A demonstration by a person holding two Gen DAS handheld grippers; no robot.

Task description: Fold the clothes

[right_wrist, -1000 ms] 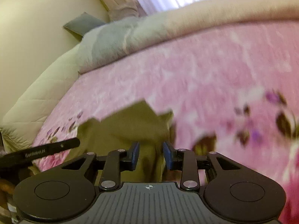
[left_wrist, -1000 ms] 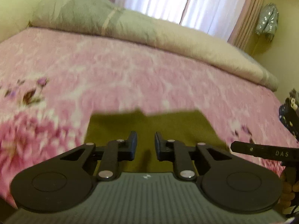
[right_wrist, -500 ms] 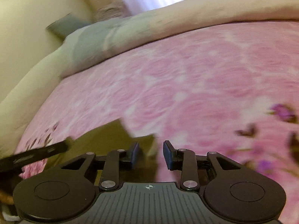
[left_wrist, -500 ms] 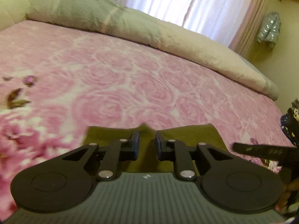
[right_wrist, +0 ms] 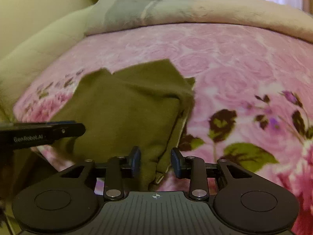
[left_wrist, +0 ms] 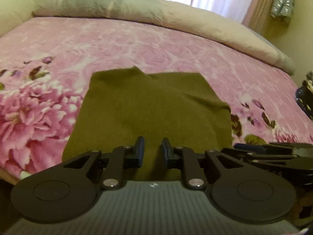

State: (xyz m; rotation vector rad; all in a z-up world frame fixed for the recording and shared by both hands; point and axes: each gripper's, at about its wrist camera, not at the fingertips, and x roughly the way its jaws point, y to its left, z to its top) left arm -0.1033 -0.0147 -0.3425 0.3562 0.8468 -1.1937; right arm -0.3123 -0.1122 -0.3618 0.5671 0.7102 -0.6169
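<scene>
A bed with a pink floral blanket carries a rolled grey-and-cream duvet along its far side. An olive-green garment lies folded near the bed's front edge. The left gripper and right gripper hover over its near edge, jaws released, grasping nothing.

A plain olive-green garment is seen on a bed cover patterned with pink roses and dark purple-and-green sprigs. A grey and beige quilt is shown behind. Both grippers are black, with dark blue pads.
</scene>
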